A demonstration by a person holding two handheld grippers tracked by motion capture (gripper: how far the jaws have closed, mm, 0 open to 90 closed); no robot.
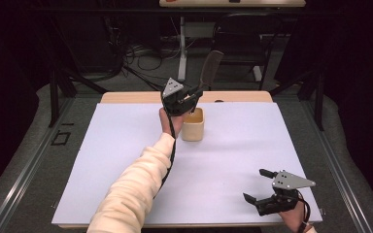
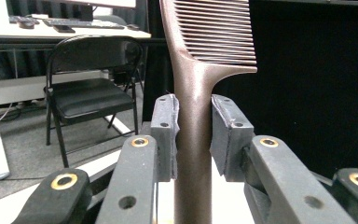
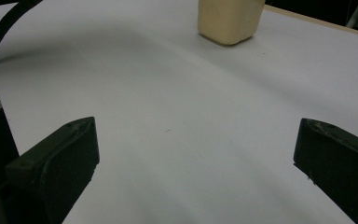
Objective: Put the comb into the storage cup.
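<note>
A dark brown comb (image 1: 211,67) stands nearly upright, teeth end up, held by its handle (image 2: 193,140) in my left gripper (image 1: 190,97), which is shut on it. In the left gripper view both pads (image 2: 165,135) press against the handle's sides. The gripper hovers just above a cream square cup (image 1: 193,124) on the white sheet; the comb's lower end is hidden. My right gripper (image 1: 257,187) rests near the front right corner, open, with nothing between its jaws. The cup (image 3: 230,19) lies far ahead of it in the right gripper view.
The white sheet (image 1: 126,160) covers a wooden table (image 1: 126,98). Beyond the far edge stand a black folding chair (image 2: 88,88), a desk leg (image 1: 181,48) and floor cables. My left gripper's cable trails along the cream sleeve (image 1: 131,194).
</note>
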